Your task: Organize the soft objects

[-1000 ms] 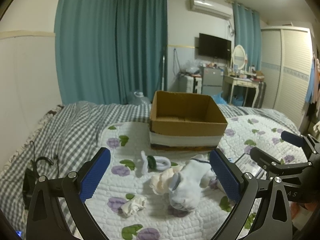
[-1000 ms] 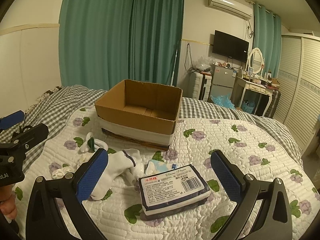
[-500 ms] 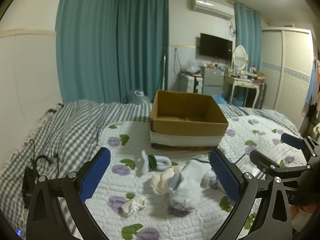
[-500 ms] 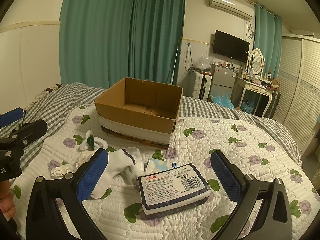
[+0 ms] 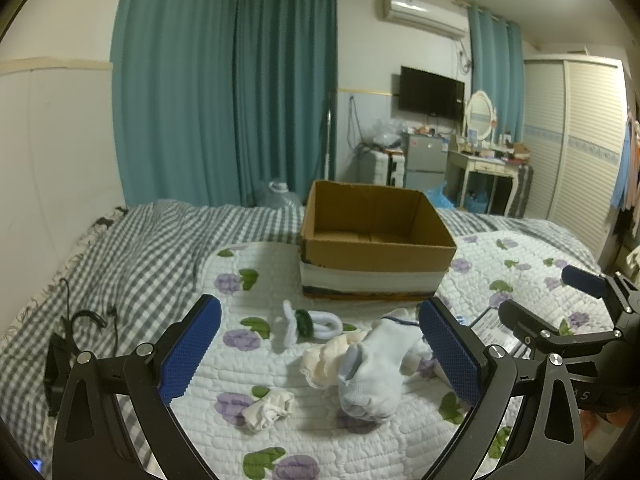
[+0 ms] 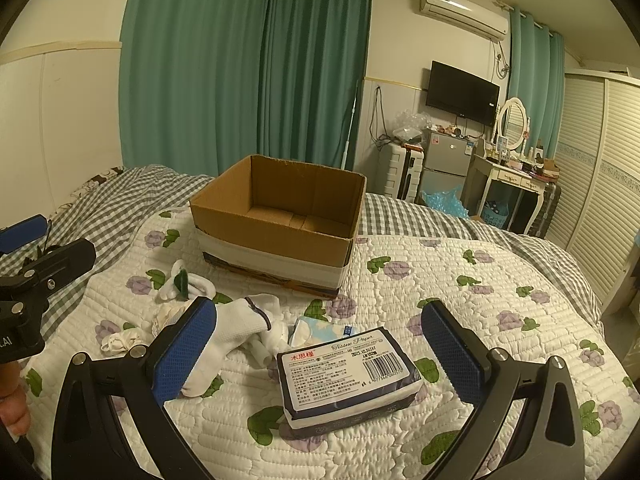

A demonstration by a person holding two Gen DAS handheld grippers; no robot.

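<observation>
No shift since earlier: both tongs (image 5: 320,344) (image 6: 314,344) apart, empty, over socks (image 5: 372,372) and tissue pack (image 6: 348,376) before box (image 6: 280,216).

A: Background fittings?
B: Teal curtains (image 6: 248,64); air conditioner (image 6: 462,12) high on the wall; black television (image 6: 462,93) below it; oval mirror (image 6: 512,122) on a white dressing table (image 6: 506,176); small grey fridge (image 6: 446,160); white suitcase (image 6: 406,174) just beside it.
A: Further right?
B: Louvred wardrobe (image 6: 600,168).
A: Bedding?
B: Grey checked cover (image 5: 132,256) under a floral quilt (image 6: 460,292); black cable (image 5: 86,318) lying on the checks.
</observation>
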